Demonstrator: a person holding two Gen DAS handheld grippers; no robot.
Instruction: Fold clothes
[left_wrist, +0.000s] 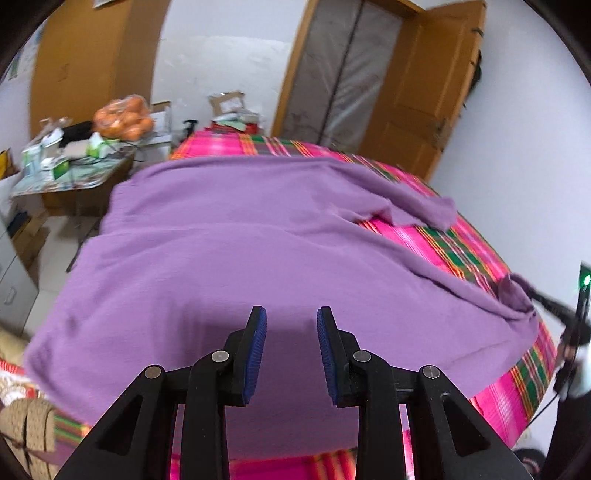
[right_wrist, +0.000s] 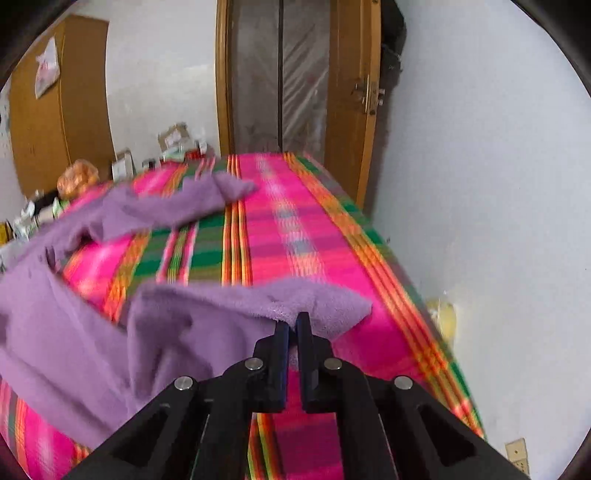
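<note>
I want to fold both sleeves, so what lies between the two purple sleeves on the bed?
Only the bare pink and green plaid bedcover lies between the far purple sleeve and the near sleeve pinched by the right gripper, as the right wrist view shows.

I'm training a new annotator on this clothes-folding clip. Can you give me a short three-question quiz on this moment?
1. True or false: the right gripper is shut on a sleeve end of the purple fleece garment.
2. The left gripper is: A) clamped on cloth B) open, holding nothing C) out of view.
3. Fill in: the garment lies on a pink-and-green ____ bedcover.

Key: 1 true; 2 B; 3 plaid.
</note>
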